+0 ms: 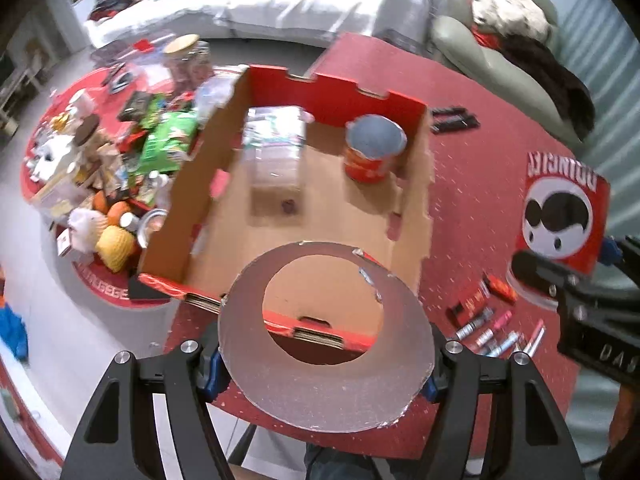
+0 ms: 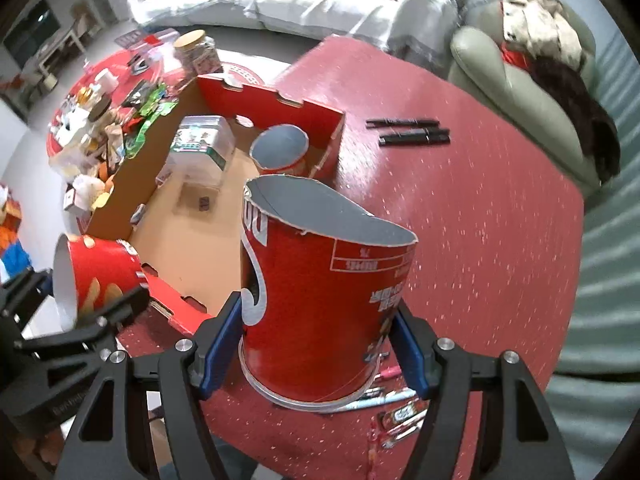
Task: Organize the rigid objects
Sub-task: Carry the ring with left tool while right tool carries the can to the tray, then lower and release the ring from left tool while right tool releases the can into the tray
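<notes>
Over the near edge of the cardboard tray point(image 1: 208, 152), your left gripper point(image 1: 326, 376) is clenched on a cut section of red snack can point(image 1: 326, 384), seen end-on through its silver-lined bore. Your right gripper point(image 2: 320, 344) grasps a second cut can section point(image 2: 320, 288), open ragged end away from the camera, just right of the tray's near corner and above the red tabletop point(image 2: 460, 208). Both sets of blue pads point(image 2: 222, 340) press the can walls. Inside the tray, a third short can piece point(image 2: 280, 152) stands upright at the far right corner, with a clear plastic container point(image 2: 202, 142) to its left. Black markers point(image 2: 412, 132) lie on the table right of the tray. Coloured pens point(image 1: 492, 336) lie near the right gripper.
</notes>
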`<action>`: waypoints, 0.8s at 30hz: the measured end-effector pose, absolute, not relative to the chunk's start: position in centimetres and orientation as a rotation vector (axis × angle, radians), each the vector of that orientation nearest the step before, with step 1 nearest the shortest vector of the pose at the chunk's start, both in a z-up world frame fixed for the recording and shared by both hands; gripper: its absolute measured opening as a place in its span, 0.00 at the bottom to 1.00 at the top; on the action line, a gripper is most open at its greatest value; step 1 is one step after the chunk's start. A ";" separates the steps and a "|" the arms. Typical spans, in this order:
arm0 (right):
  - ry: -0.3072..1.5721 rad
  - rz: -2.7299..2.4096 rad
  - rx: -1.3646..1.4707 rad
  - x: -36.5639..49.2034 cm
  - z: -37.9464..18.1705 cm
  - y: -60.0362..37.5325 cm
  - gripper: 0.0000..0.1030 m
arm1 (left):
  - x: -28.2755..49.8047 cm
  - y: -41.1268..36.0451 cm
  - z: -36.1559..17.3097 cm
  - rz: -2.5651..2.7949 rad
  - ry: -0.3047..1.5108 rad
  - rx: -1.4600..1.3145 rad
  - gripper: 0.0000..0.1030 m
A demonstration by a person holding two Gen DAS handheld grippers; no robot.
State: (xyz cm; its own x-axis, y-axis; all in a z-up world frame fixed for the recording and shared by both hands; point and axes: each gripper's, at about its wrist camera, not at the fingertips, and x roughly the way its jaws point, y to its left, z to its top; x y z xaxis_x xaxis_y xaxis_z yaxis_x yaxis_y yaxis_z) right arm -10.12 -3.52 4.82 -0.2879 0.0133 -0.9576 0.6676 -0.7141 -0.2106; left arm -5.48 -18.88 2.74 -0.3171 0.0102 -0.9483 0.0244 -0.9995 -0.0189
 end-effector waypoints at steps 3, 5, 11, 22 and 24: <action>0.862 -2.054 1.504 -9.7 5.0 -4.6 0.70 | -5.9 -19.7 3.1 -2.522 0.074 1.797 0.68; 0.879 -2.053 1.480 -9.4 5.0 -5.3 0.70 | -6.2 -20.2 3.3 -2.513 0.086 1.777 0.68; 0.921 -2.050 1.414 -8.8 5.1 -7.6 0.70 | -6.9 -21.5 3.4 -2.490 0.105 1.740 0.68; 0.911 -2.028 1.380 -8.7 4.6 -10.9 0.70 | -8.2 -23.7 2.9 -2.436 0.135 1.711 0.68; 0.903 -2.028 1.388 -9.1 4.2 -11.2 0.70 | -8.5 -23.9 2.8 -2.434 0.135 1.708 0.68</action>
State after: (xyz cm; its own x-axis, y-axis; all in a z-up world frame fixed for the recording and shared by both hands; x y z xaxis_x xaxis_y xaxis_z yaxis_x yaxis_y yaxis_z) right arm -9.11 -11.24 4.22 -0.3419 -0.0455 -0.9386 0.7282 -0.6442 -0.2340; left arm -8.52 -23.89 2.77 -0.3324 -0.0827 -0.9395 0.1861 -0.9823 0.0206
